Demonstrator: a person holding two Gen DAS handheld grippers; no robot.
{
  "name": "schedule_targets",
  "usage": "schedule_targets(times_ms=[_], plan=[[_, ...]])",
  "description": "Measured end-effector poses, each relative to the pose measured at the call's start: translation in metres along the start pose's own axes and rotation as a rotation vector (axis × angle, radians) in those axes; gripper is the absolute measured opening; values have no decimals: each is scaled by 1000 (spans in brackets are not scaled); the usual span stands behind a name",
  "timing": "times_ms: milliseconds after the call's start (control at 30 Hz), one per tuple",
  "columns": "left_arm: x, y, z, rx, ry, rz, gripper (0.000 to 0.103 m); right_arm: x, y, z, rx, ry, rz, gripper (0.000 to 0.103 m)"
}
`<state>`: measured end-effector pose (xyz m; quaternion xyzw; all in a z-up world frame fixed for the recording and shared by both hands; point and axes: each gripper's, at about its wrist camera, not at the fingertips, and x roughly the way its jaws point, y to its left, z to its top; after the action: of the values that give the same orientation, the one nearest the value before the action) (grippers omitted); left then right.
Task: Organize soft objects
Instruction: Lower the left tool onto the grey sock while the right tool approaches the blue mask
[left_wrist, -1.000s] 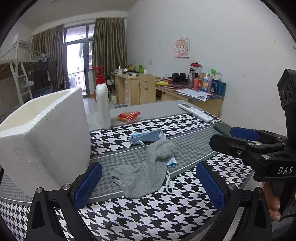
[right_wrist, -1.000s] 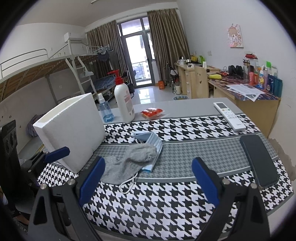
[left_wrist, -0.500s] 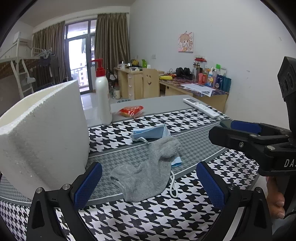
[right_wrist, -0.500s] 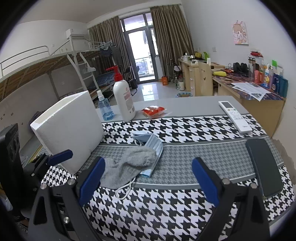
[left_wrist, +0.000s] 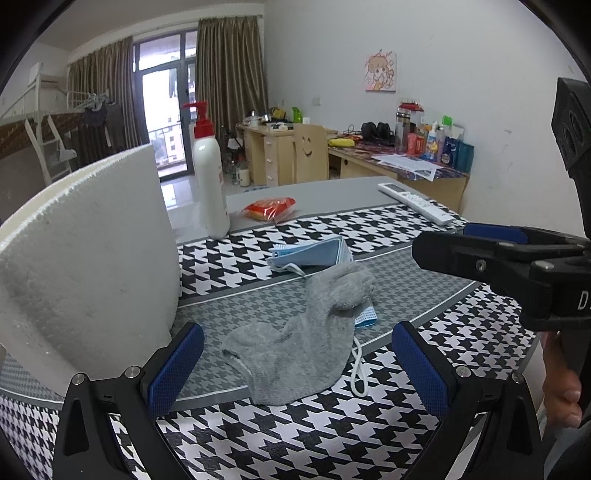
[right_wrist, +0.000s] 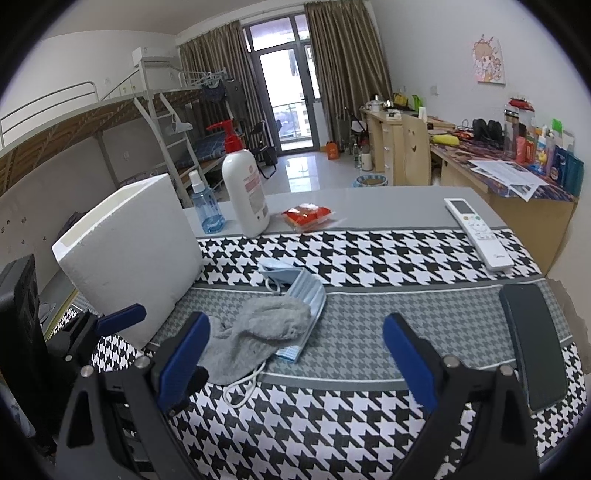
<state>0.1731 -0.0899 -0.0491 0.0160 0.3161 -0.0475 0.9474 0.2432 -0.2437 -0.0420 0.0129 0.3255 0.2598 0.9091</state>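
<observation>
both grippers, left gripper (left_wrist: 297, 363) and right gripper (right_wrist: 295, 354), wide open and closer than before to limp knit grey sock (left_wrist: 306, 339) draped over pleated blue mask (right_wrist: 303, 291).

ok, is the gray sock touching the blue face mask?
Touching. The right wrist view shows the gray sock draped over the blue face mask, covering its near edge.

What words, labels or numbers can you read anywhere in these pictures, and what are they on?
"D": white letter on the right gripper's black body, seen in the left wrist view; the rest is cut off.
Pump bottle label: pink print, too blurred.
Remote control buttons: too small.
Papers on desk: unreadable.
</observation>
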Motion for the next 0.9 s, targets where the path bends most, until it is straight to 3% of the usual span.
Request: schedule_targets(times_ms=[400,900], plan=[[19,6,-3,-25,77,12,101,22,-3,9,-18,55,11,97],[46,10,-6,-26,176,17,86,43,-9,14,-12,93,29,97]])
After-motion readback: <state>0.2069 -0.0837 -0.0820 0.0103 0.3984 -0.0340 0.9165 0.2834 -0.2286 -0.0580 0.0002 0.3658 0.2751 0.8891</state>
